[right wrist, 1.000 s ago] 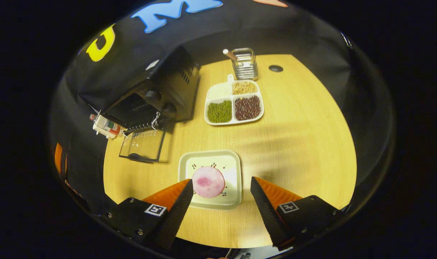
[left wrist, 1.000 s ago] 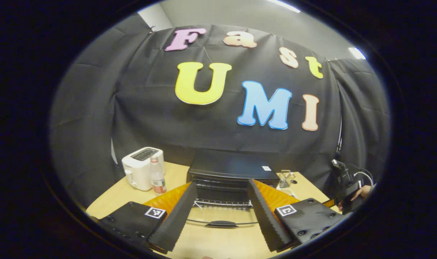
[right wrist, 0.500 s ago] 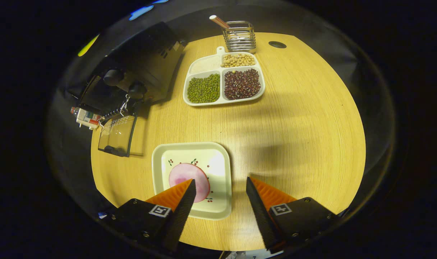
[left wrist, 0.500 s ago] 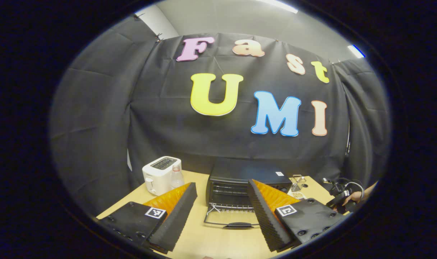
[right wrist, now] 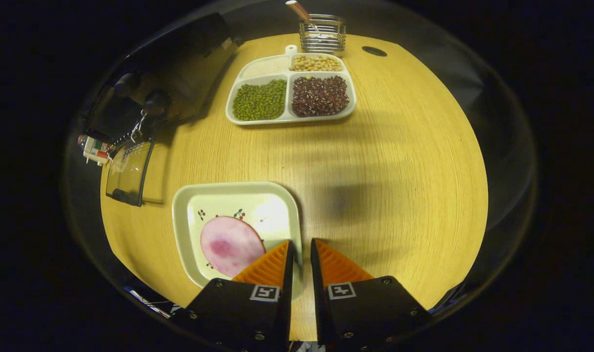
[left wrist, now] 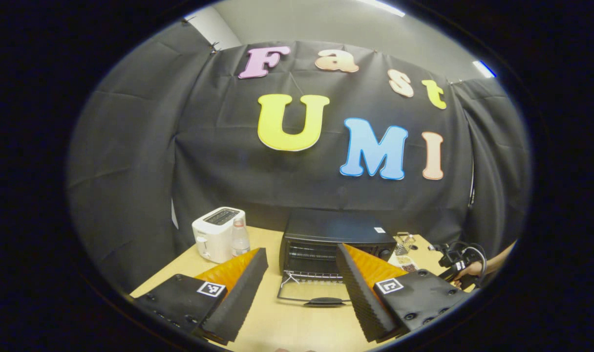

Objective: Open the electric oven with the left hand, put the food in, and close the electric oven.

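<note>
1. We find the oven (left wrist: pixel 337 239) standing at the far side of the worktop (right wrist: pixel 399 161) with its glass door (left wrist: pixel 312 293) folded down flat toward the near side. On that showing we judge the opening step done.

2. The left claw (left wrist: pixel 302 274) hovers in front of the open door with its fingers spread wide and nothing between them. It touches neither door nor handle.

3. The food, a round pink slice (right wrist: pixel 231 246), lies on a square plate (right wrist: pixel 194 195) at the near left of the worktop, well apart from the oven. It has not yet gone in.

4. The right claw (right wrist: pixel 301 254) is nearly pressed together at the plate's right rim, just beside the slice. The fingers appear to pinch that rim, but we cannot tell for certain that both press on it.

5. Remaining, in our judgement: carry the plate or the slice across to the oven mouth, set it on the rack, withdraw, then lift the door shut with the left claw.

6. Other items noted: a divided tray of beans (right wrist: pixel 291 93) and a wire holder (right wrist: pixel 322 34) at the far side; a white toaster (left wrist: pixel 216 233) and a small bottle (left wrist: pixel 239 238) left of the oven.

7. Writing: a small white sticker (left wrist: pixel 379 229) sits on the oven top and the bottle carries a label; neither is legible. Each claw bears a square coded marker, not readable text. The plate shows small cherry motifs, no words.
</note>
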Action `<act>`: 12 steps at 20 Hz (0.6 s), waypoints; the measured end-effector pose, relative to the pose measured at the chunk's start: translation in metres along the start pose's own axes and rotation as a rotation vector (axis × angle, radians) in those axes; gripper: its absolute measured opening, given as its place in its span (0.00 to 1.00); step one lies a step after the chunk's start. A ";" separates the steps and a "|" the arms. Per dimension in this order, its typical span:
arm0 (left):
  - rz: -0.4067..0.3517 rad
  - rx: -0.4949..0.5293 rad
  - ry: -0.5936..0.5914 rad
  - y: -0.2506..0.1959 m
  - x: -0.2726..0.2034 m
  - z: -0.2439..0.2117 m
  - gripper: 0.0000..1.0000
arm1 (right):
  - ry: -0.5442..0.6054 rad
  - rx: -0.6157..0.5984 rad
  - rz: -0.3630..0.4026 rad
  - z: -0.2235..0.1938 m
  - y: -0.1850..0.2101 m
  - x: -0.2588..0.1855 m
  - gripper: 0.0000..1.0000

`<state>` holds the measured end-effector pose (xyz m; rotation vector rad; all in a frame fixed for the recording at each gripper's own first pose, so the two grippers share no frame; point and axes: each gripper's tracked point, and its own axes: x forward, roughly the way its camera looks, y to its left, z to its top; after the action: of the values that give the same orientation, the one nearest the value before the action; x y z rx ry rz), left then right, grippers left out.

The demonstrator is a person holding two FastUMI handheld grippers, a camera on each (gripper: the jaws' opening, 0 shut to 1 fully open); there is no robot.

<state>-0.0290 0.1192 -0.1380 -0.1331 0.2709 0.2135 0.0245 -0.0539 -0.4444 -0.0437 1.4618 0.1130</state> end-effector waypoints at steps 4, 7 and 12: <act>-0.018 -0.013 0.008 -0.004 0.000 -0.006 0.98 | -0.009 -0.066 -0.028 0.008 -0.016 0.031 0.02; -0.028 -0.003 0.018 -0.005 0.001 -0.007 0.96 | 0.007 -0.031 0.041 0.009 -0.009 0.038 0.02; -0.019 -0.008 0.021 0.001 0.005 -0.005 1.00 | 0.004 0.155 0.267 -0.005 0.010 0.022 0.01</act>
<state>-0.0260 0.1204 -0.1446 -0.1458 0.2892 0.1947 0.0210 -0.0429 -0.4662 0.2778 1.4707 0.2163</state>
